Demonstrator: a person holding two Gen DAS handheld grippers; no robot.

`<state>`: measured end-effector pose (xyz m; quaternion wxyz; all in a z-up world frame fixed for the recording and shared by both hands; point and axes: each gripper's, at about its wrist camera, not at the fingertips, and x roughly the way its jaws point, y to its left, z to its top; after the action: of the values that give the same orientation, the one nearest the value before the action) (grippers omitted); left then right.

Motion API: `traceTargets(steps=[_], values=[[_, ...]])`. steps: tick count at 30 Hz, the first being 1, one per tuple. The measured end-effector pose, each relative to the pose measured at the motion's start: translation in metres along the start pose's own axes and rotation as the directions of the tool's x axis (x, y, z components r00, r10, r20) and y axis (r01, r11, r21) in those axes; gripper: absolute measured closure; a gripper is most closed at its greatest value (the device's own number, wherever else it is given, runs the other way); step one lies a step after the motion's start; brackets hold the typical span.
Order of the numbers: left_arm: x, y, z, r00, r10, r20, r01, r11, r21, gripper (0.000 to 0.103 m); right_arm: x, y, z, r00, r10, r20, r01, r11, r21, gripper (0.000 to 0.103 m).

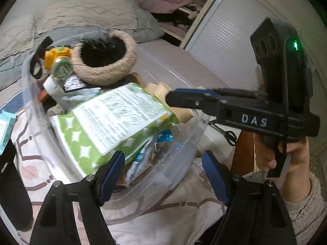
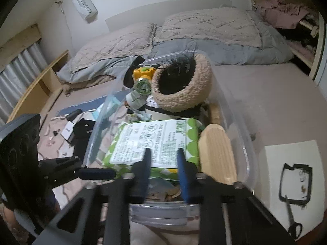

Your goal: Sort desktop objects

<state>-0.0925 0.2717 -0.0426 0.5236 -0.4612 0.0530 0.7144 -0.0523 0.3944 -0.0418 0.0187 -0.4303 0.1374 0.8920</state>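
Left gripper (image 1: 163, 157) fills the bottom of its own view, jaws wide open, one finger on each side of the bin's near wall and gripping nothing. Right gripper (image 2: 163, 151) reaches in over the bin with its jaws drawn nearly together, tips at the near edge of the green pack. Whether they pinch the pack cannot be told through the blur. A hand (image 1: 294, 157) in a knit sleeve holds that gripper's handle.

The bed (image 2: 265, 94) carries everything. On it stands the clear bin (image 2: 235, 122), heaped full. The green pack (image 2: 155, 136) lies on top of the heap, label up and tilted. Behind it a fuzzy tan hat (image 2: 184, 100) sits with its dark opening showing. A pale wooden block (image 2: 216, 153) lies just beside the pack against the bin wall. A yellow headlamp (image 2: 144, 75) touches the hat. Scissors (image 2: 294, 224) lie outside the bin, well apart.
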Motion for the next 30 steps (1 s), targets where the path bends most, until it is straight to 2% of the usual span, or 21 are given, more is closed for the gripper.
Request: traceTargets(steps=[8, 12, 16, 23, 24, 27, 30], values=[[-0.012, 0.022, -0.004, 0.999, 0.043, 0.018, -0.042, 0.998, -0.049, 0.025, 0.003, 0.015, -0.008, 0.999, -0.019, -0.026, 0.018, 0.998, -0.056, 0.087], [-0.016, 0.025, -0.005, 0.996, 0.09, 0.024, -0.089, 0.994, -0.069, 0.025, 0.0, 0.016, -0.012, 0.997, -0.074, -0.027, 0.072, 0.995, -0.073, 0.087], [-0.023, 0.026, -0.007, 0.992, 0.119, 0.036, -0.116, 0.99, -0.077, 0.011, -0.005, 0.017, -0.015, 0.99, -0.142, -0.012, 0.14, 0.985, -0.103, 0.087], [-0.04, 0.026, -0.009, 0.978, 0.195, 0.079, -0.19, 0.979, -0.069, 0.002, -0.005, 0.013, -0.017, 0.977, -0.214, -0.001, 0.213, 0.972, -0.097, 0.087], [-0.041, 0.026, -0.009, 0.976, 0.203, 0.084, -0.198, 0.978, -0.067, 0.002, -0.006, 0.013, -0.017, 0.976, -0.218, 0.0, 0.217, 0.972, -0.087, 0.081], [-0.048, 0.029, -0.012, 0.964, 0.245, 0.102, -0.24, 0.969, -0.056, 0.001, -0.011, 0.011, -0.015, 0.971, -0.236, 0.029, 0.237, 0.969, -0.064, 0.036], [-0.055, 0.034, -0.015, 0.952, 0.282, 0.115, -0.277, 0.959, -0.054, 0.001, -0.015, 0.008, -0.012, 0.97, -0.236, 0.059, 0.238, 0.971, -0.032, 0.031]])
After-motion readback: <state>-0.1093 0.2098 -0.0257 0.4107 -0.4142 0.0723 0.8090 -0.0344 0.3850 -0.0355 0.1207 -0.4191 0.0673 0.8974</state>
